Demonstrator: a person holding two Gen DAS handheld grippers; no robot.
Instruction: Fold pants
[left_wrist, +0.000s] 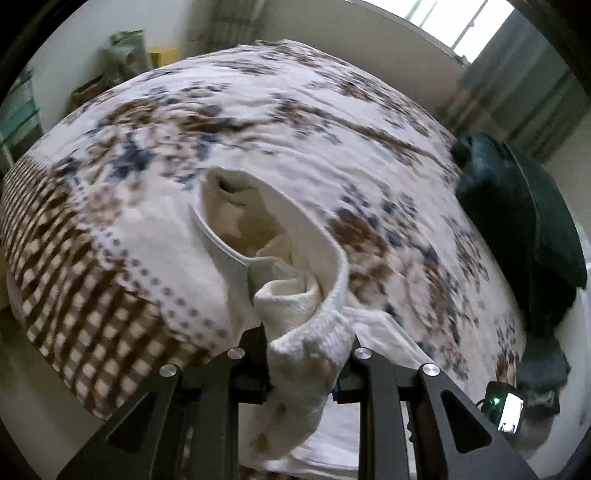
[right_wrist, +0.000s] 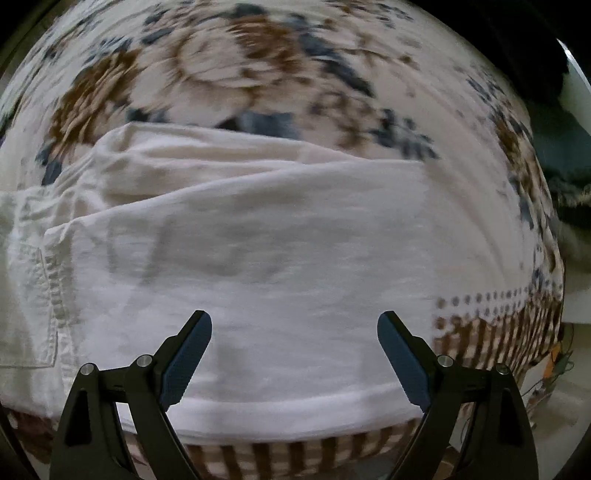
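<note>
White pants (right_wrist: 266, 240) lie spread on a bed with a floral cover (right_wrist: 207, 66). In the left wrist view my left gripper (left_wrist: 304, 354) is shut on a bunched part of the pants' ribbed waistband (left_wrist: 314, 332), lifted off the bed so the waist opening (left_wrist: 243, 221) gapes ahead of it. In the right wrist view my right gripper (right_wrist: 295, 354) points down over the flat pant legs, open wide, with nothing between its blue pads (right_wrist: 188, 354). A back pocket (right_wrist: 33, 306) shows at the left edge.
The bed cover turns to a brown check border (left_wrist: 85, 295) near the bed's edge. A dark garment (left_wrist: 517, 229) lies at the bed's right side, and a small lit device (left_wrist: 508, 411) sits below it. Curtains and a window (left_wrist: 461, 22) stand behind the bed.
</note>
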